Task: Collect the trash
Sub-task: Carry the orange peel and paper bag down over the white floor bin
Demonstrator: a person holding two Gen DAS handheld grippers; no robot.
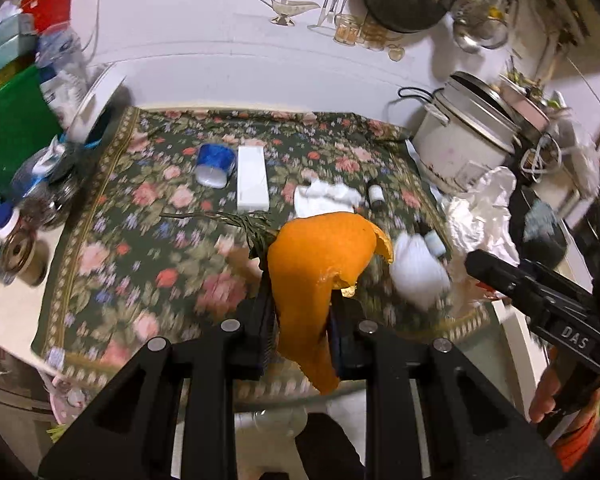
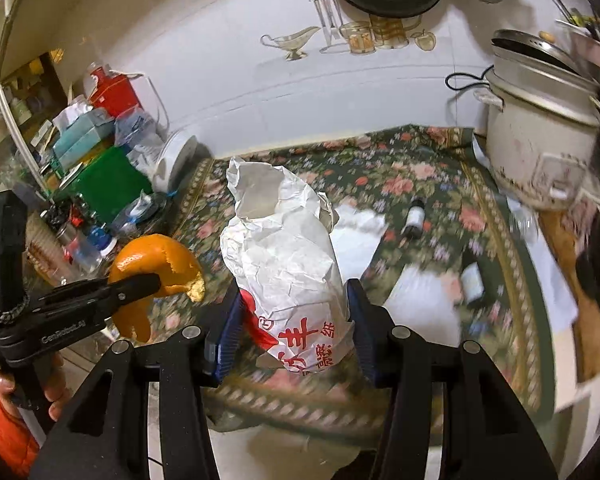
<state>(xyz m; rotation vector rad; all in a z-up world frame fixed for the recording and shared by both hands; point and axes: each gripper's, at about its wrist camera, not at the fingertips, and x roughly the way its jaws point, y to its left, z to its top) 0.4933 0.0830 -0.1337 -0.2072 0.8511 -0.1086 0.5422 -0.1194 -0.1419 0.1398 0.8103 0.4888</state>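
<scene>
We hold a broad strip of orange peel (image 1: 316, 280) in the left gripper (image 1: 302, 336), at the centre of the left view, its jaws closed narrow on the peel's lower half; the peel curls up above the fingers and a tail hangs below them. The right gripper (image 2: 292, 332) clamps a crumpled white paper bag (image 2: 280, 248) with red print, its open mouth standing up at the middle of the right view; in that view the peel shows at the left, just beside the bag and lower than its mouth.

The peel is light, limp and a little slick, so a pinch across its thick middle seems safest; the bag is thin, soft paper that will crush or tear, best gripped low where it is bunched.

Other scraps lie on the floral tablecloth (image 1: 140, 240): a crumpled tissue (image 1: 324, 196) above centre, a white box (image 1: 253, 178) and a blue-wrapped cup (image 1: 216, 164) in the upper middle; a white wad (image 1: 418, 276) at right is blurred, perhaps more tissue.
</scene>
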